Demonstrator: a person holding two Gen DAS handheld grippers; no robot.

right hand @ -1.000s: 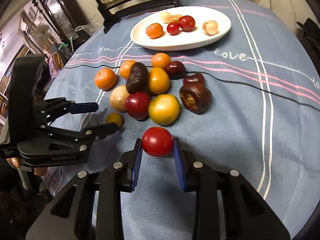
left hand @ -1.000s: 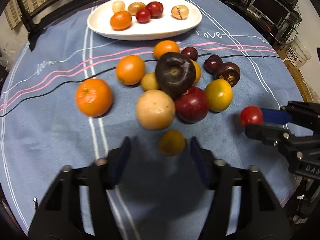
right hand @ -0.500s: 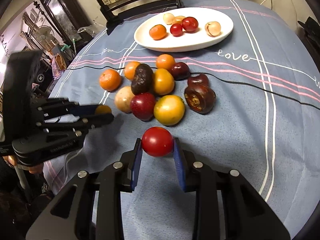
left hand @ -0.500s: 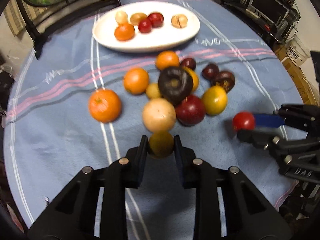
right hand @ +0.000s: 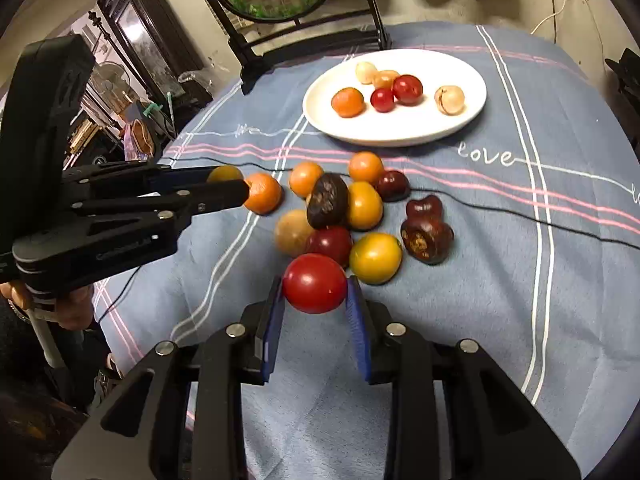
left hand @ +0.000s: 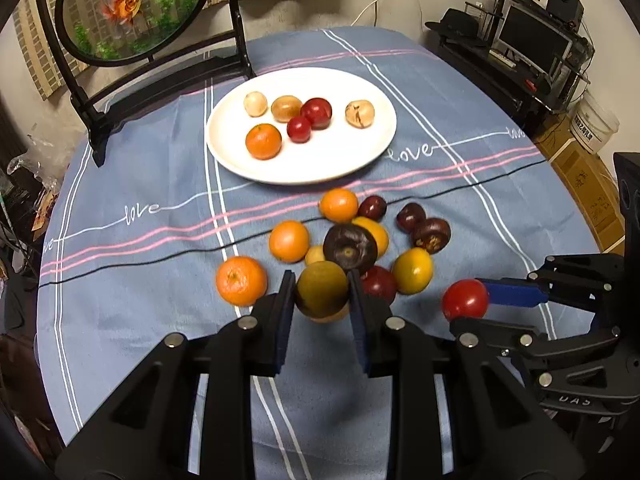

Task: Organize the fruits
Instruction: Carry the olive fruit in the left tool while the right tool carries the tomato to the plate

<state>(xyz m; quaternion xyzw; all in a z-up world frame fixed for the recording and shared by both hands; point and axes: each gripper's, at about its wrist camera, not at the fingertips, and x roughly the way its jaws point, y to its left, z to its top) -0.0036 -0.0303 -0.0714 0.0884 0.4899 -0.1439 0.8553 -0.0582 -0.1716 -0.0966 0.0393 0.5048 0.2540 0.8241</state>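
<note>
My left gripper [left hand: 321, 294] is shut on a small yellow-brown fruit [left hand: 321, 295] and holds it above the cloth, near the pile. It also shows in the right wrist view [right hand: 225, 174]. My right gripper [right hand: 315, 290] is shut on a red tomato [right hand: 315, 288], also lifted; the tomato shows in the left wrist view [left hand: 465, 299]. A pile of loose fruit lies on the cloth: oranges [left hand: 241, 280], a dark purple fruit [left hand: 350, 247], a yellow fruit [left hand: 412, 270]. A white plate [left hand: 372, 156] at the back holds several fruits.
The round table has a blue striped cloth [left hand: 140, 184]. A black stand with a round fish picture [left hand: 132, 8] stands at the table's far left edge. Shelves with electronics [left hand: 532, 52] are off the table at the right.
My left gripper closed on the yellow-brown fruit and lifted it off the cloth. Both grippers rose, so more of the room and the plate's far side shows. The tomato stays gripped.
</note>
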